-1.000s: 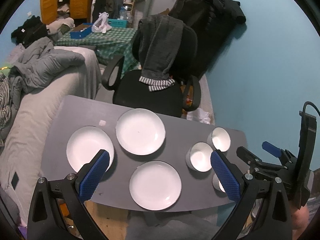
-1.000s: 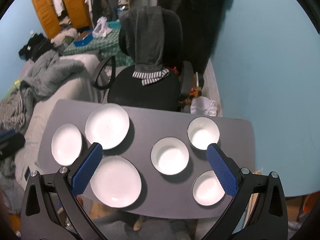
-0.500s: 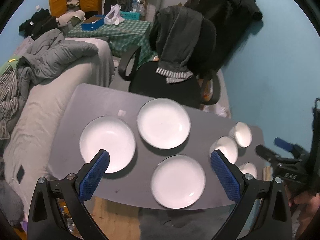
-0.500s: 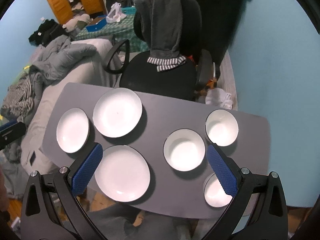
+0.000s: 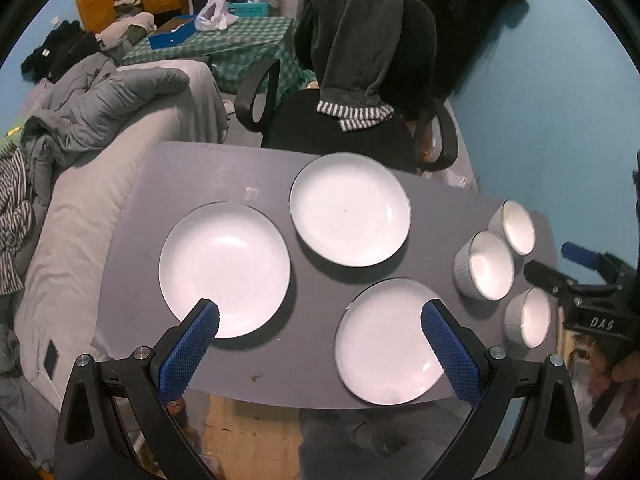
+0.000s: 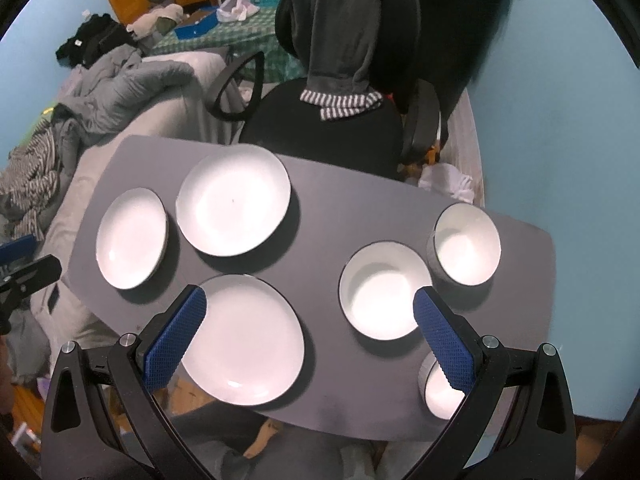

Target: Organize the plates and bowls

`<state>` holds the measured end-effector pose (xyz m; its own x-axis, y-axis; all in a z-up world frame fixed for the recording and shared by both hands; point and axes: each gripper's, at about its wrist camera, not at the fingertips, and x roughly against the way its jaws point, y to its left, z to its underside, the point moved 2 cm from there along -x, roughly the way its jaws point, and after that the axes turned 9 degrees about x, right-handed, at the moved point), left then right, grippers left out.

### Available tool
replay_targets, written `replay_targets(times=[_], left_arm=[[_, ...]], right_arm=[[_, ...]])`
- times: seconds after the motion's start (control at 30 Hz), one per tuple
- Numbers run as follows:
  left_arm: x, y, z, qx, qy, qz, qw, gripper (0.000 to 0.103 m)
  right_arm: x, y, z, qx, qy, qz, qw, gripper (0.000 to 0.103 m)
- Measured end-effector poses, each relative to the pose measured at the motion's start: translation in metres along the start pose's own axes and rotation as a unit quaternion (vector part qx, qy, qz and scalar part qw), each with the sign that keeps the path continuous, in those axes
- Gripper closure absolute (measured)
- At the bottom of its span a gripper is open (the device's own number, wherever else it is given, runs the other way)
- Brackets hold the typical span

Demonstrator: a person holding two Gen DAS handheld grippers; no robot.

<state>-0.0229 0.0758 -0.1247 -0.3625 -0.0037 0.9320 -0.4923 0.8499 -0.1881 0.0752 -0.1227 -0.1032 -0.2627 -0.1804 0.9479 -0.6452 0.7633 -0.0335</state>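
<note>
Three white plates lie on the grey table (image 5: 312, 280): a left plate (image 5: 224, 270), a far plate (image 5: 350, 208) and a near plate (image 5: 386, 340). Three white bowls stand at the right: a far bowl (image 5: 516, 226), a middle bowl (image 5: 486, 266) and a near bowl (image 5: 528, 318). My left gripper (image 5: 318, 328) is open and empty, high above the near edge. My right gripper (image 6: 310, 314) is open and empty above the near plate (image 6: 242, 340) and middle bowl (image 6: 384, 296). The right gripper also shows in the left wrist view (image 5: 588, 276).
A black office chair (image 5: 352, 112) draped with a dark garment stands behind the table. A grey sofa (image 5: 80, 200) with heaped clothes runs along the left. A blue wall (image 5: 552, 100) is at the right. A green checked table (image 5: 224, 44) stands far back.
Both grippers have moved left and closer to the table; the plates and bowls look larger. Nothing on the table has moved.
</note>
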Motion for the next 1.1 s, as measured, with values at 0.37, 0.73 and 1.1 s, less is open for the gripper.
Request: replay_targets(times=[0.37,0.73,1.1], left_arm=[[-0.032,0.006,0.012,-0.033,0.017,0.010,0.9993,0.001],[-0.083,0.002,0.026,-0.063,0.063,0.013,0.9959,0.001],[-0.120,-0.006,0.042,-0.064,0.095,0.013,0.9933,0.001]], right_arm=[[-0.049,0.008,0.019,-0.005,0.033,0.014,0.999,0.001],[-0.085,0.018,0.045,0.001,0.057,0.025,0.998,0.001],[-0.109,0.012,0.067,-0.057,0.081,0.004,0.995,0.001]])
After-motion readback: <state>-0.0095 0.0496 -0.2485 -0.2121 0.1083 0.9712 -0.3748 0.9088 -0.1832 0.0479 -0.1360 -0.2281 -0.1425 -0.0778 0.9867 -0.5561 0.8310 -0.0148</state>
